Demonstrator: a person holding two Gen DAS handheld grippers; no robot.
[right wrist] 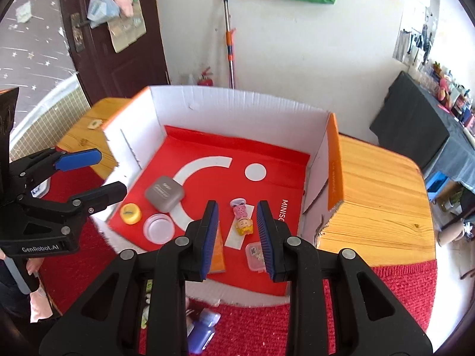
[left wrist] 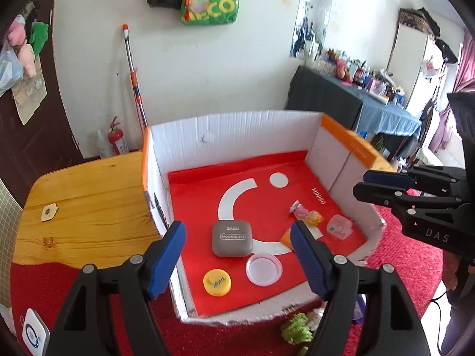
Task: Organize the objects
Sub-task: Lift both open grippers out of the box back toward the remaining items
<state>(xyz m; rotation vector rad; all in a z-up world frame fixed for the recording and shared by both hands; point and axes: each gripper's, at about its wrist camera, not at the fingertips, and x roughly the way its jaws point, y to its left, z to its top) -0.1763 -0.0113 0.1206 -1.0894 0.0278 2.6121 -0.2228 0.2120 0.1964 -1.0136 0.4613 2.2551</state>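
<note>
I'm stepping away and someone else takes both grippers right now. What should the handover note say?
Left gripper: open, empty, over the near left of the box.
Right gripper: shut, empty, over the box's near side.
Done, in the box: gray case, yellow cap, clear lid, small figures, clear container, orange card.
Left: green toy and purple bottle lie on the red cloth outside the box; they probably go in next.

Small items (right wrist: 243, 225) in white box (right wrist: 237, 101)
</note>
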